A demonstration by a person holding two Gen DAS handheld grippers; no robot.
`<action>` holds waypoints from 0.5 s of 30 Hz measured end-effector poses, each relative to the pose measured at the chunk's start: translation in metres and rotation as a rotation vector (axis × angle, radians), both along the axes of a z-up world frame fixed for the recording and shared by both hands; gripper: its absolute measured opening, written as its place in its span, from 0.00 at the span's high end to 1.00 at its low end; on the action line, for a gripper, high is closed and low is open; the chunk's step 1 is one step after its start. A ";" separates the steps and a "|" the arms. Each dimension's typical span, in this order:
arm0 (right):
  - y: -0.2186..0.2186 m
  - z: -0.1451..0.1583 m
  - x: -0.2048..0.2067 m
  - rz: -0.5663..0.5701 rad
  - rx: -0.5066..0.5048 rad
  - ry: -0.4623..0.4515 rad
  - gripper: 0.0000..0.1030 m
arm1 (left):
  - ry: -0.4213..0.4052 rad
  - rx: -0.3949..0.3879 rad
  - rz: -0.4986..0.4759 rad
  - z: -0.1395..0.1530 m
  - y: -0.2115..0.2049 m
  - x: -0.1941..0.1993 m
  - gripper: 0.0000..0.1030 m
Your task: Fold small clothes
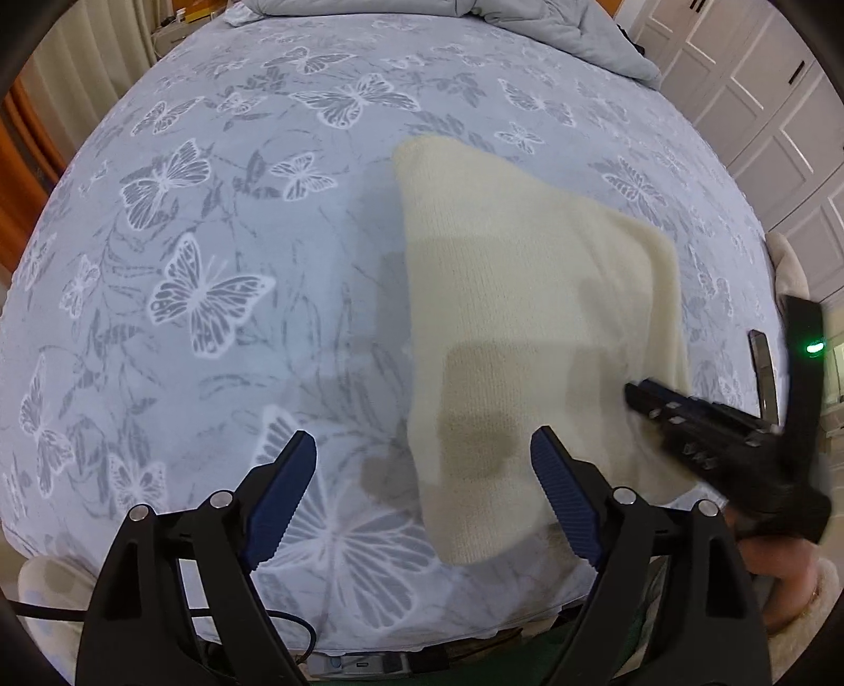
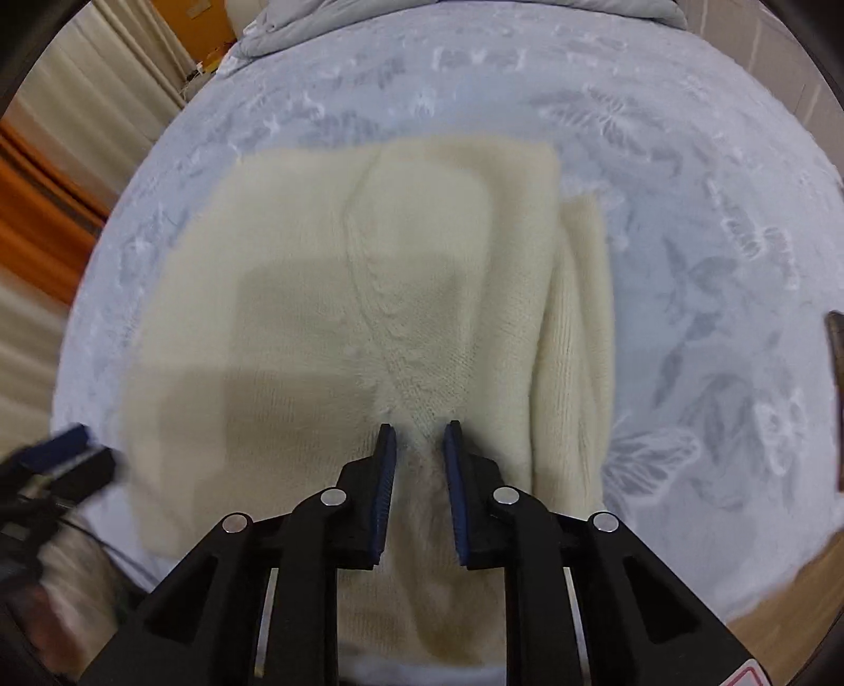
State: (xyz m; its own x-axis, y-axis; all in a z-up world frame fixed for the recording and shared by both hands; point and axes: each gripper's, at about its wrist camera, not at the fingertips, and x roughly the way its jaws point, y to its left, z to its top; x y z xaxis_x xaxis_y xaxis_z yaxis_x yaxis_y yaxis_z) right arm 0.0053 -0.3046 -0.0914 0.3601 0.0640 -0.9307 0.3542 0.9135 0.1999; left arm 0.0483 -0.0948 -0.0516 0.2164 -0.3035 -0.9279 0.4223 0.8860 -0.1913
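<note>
The right gripper point(image 2: 419, 438) has its jaws drawn close on a pinch of the cream knitted garment point(image 2: 369, 295), a ridge of the knit bunched up between the blue pads point(image 2: 387, 475) near the garment's edge closest to the foot of the bed. The risk, as I judge it, is that the pinch takes only the top layer: the garment is already doubled, with a folded strip lying along its right side, and if the pads hold one ply the lift would peel the layers apart and spoil the fold rather than carry it over. A soft, fuzzy knit may also slide out of a narrow bite once its weight hangs from it. The left gripper point(image 1: 422, 496) hovers with its jaws wide apart and nothing between them, above the garment's near left corner, partly over the butterfly-print bed sheet point(image 1: 211, 264); if it does not take that corner, the garment would hang from one point and twist or drag across the sheet. Both grippers point steeply down at the bed. The garment lies flat toward the near edge of the bed, well apart from the grey quilt point(image 1: 554, 21) heaped at the far end.
</note>
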 end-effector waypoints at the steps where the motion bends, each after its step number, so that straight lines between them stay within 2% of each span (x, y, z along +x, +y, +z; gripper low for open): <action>1: 0.001 0.013 -0.001 -0.010 -0.005 -0.037 0.83 | -0.007 0.001 -0.009 0.001 -0.001 -0.001 0.21; 2: 0.003 0.027 -0.004 -0.011 -0.006 -0.086 0.83 | -0.012 0.006 -0.013 0.002 -0.003 -0.001 0.21; 4: 0.007 0.029 0.000 0.006 -0.020 -0.075 0.79 | -0.017 0.005 -0.018 0.003 -0.006 -0.001 0.21; 6: 0.010 -0.006 0.004 0.038 -0.040 0.031 0.78 | -0.009 0.003 -0.022 0.001 -0.009 0.000 0.21; 7: 0.012 -0.019 -0.001 0.053 -0.041 0.054 0.79 | -0.006 0.007 -0.022 0.000 -0.012 0.000 0.21; 10: 0.009 -0.002 -0.007 0.019 -0.037 0.005 0.76 | -0.002 0.005 -0.029 0.000 -0.018 0.000 0.21; 12: -0.001 0.014 -0.014 -0.041 -0.033 -0.049 0.57 | -0.012 0.013 -0.034 0.000 -0.022 0.001 0.18; 13: -0.008 0.019 -0.018 -0.066 -0.039 -0.072 0.40 | -0.012 0.010 -0.033 -0.001 -0.022 0.002 0.15; 14: -0.017 0.022 -0.021 -0.095 -0.060 -0.093 0.29 | -0.007 -0.007 -0.030 -0.001 -0.023 0.004 0.14; 15: -0.023 0.021 -0.026 -0.118 -0.083 -0.098 0.26 | 0.003 -0.034 -0.024 -0.003 -0.023 0.007 0.12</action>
State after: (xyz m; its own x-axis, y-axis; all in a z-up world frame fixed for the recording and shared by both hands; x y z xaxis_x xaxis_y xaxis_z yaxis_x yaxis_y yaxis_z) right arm -0.0207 -0.3277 -0.0702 0.4502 -0.0599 -0.8909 0.4425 0.8816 0.1643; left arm 0.0550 -0.1183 -0.0541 0.2059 -0.3401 -0.9176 0.4425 0.8687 -0.2227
